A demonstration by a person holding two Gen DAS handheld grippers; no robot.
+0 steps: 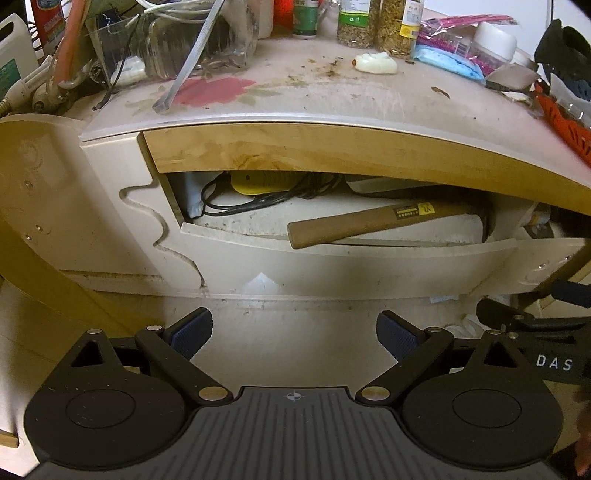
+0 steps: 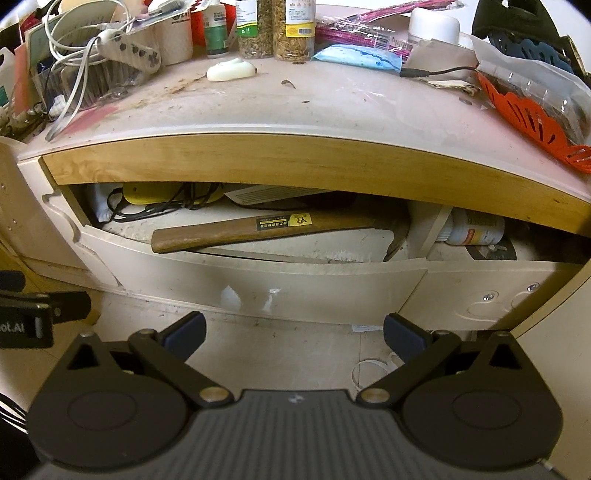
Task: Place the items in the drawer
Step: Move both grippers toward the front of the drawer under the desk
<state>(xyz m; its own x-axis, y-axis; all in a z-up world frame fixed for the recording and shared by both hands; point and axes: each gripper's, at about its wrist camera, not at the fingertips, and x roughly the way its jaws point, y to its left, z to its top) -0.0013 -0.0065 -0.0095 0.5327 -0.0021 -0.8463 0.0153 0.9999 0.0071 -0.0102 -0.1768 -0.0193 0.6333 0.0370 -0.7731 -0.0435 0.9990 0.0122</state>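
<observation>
Drawer: pale front, pulled partly out beneath the wood-edged worktop. Contents: hammer with wooden handle and yellow-and-black label, lying slantwise, handle end resting at the drawer's front lip; yellow item at the back left, tangled with a black cable; flat pale piece behind the hammer. Neighbouring compartment on the right: white bottle lying on its side. Worktop items: two spice jars, white tube, blue packet, orange perforated piece, clear box with white cords. Left tool: fingers spread wide, nothing between them, held in front of the drawer over the floor. Right tool: likewise spread, empty, held low before the drawer front.
</observation>
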